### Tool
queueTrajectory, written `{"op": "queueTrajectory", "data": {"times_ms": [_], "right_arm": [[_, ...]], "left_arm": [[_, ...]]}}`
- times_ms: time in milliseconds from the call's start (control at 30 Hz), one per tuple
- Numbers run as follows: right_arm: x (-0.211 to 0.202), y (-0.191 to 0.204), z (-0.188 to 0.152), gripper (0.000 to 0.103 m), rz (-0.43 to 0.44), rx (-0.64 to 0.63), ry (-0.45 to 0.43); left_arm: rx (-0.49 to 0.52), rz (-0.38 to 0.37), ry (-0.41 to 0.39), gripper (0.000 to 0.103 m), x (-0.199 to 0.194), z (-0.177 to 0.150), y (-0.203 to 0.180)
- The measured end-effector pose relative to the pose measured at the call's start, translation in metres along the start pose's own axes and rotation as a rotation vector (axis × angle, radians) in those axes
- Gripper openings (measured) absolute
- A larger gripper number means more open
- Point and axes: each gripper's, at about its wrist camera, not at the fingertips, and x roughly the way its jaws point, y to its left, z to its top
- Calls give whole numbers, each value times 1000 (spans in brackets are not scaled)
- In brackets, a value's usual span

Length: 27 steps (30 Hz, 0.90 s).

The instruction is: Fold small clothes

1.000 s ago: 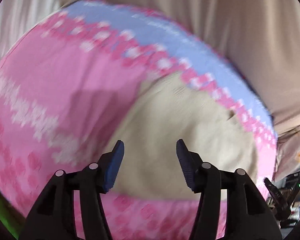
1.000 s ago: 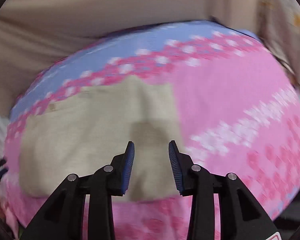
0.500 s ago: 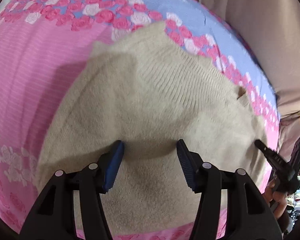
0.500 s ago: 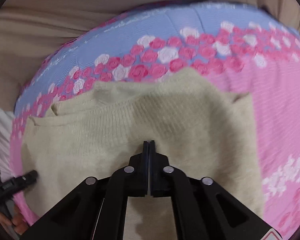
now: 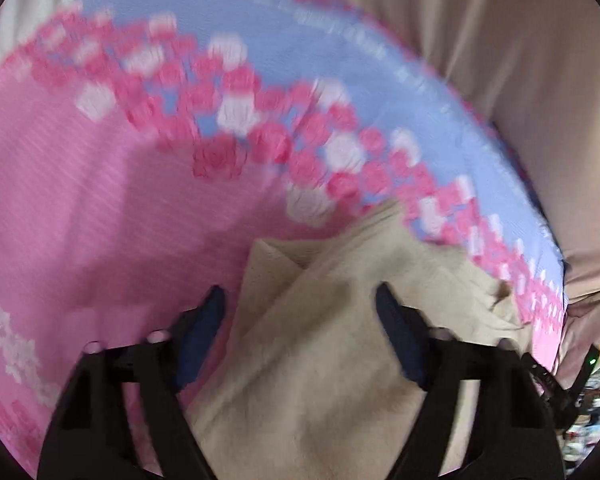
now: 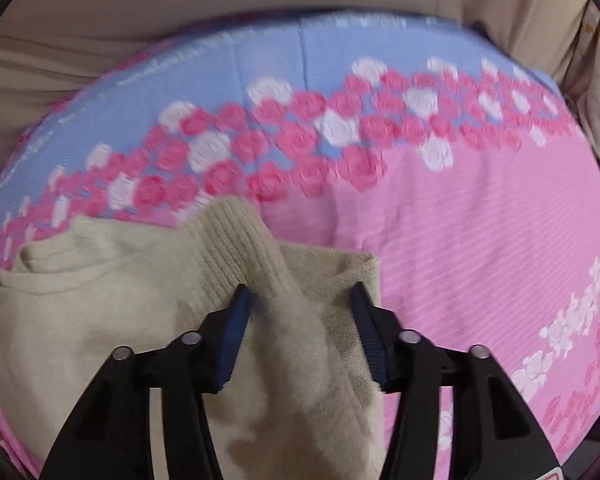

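While both grippers point steeply down over the bed, the beige knitted sweater (image 6: 112, 320) lies on the pink, rose-patterned bedspread (image 6: 480, 240), close to the band of pink and white roses that borders its blue strip. In the right wrist view, the right gripper (image 6: 300, 300) has its blue-padded fingers (image 6: 236, 328) apart and opening, and a ribbed sleeve or fold of the sweater runs up between them; the left pad sits right against the knit, the right pad is at the edge of a folded layer, but neither presses it. The garment is bunched in several layers here, spreading off to the left of the picture. Over to the left wrist view, badly blurred: the left gripper (image 5: 300, 304) has its fingers (image 5: 396, 332) wide apart, straddling a folded corner of the same sweater (image 5: 320, 360), with cloth beneath and between them and no squeeze visible. A beige curtain (image 5: 520, 60) hangs behind the bed.
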Motion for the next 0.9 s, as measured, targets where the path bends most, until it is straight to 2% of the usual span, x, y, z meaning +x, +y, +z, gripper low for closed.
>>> {"op": "queueTrajectory", "data": {"times_ms": [33, 67, 100, 133, 200, 233, 300, 333, 367, 433, 500, 567, 633, 733, 767, 800, 833, 900], "right_arm": [[-7, 2, 1, 8, 18, 10, -27], [-21, 5, 2, 7, 32, 6, -79], [-34, 6, 4, 7, 43, 7, -123], [-48, 5, 8, 7, 53, 27, -169], [-53, -1, 17, 7, 58, 75, -195], [-43, -2, 20, 7, 52, 81, -174], [1, -2, 25, 11, -24, 49, -45], [16, -2, 22, 13, -58, 36, 11], [10, -1, 19, 13, -58, 36, -28], [-21, 9, 13, 14, -63, 32, -126], [-47, 19, 4, 14, -19, 17, -189], [-55, 36, -6, 14, 66, -15, -175], [-41, 56, -11, 14, 106, -64, -117], [7, 74, -11, 14, 82, -83, 5], [18, 76, -9, 14, 77, -83, 6], [16, 78, -6, 13, 70, -85, -26], [15, 81, 0, 12, 47, -85, -17], [-3, 85, 7, 13, 50, -72, -37]], "left_arm": [[-6, -5, 14, 42, 3, 2, 1], [-7, -24, -2, 28, 0, 3, 1], [1, -61, -33, 22, -9, 5, -2], [7, -67, -51, 21, -14, 7, -4], [3, -56, -73, 21, -17, 11, -4], [-5, -29, -55, 22, -8, 15, -2], [-17, 20, -32, 30, 11, 19, 1], [-11, 24, -49, 33, 11, 20, 2], [7, 47, -55, 37, 10, 21, -1], [43, 86, -61, 37, -1, 19, -8], [62, 40, -116, 36, -24, 13, -13], [83, 20, -161, 37, -39, 5, -21], [111, 23, -146, 39, -31, 2, -30], [169, 122, -82, 39, 8, 3, -42], [182, 161, -76, 39, 20, 5, -43], [194, 176, -103, 41, 24, 8, -48], [201, 190, -99, 45, 25, 12, -50], [177, 181, -64, 46, 25, 19, -49]]}}
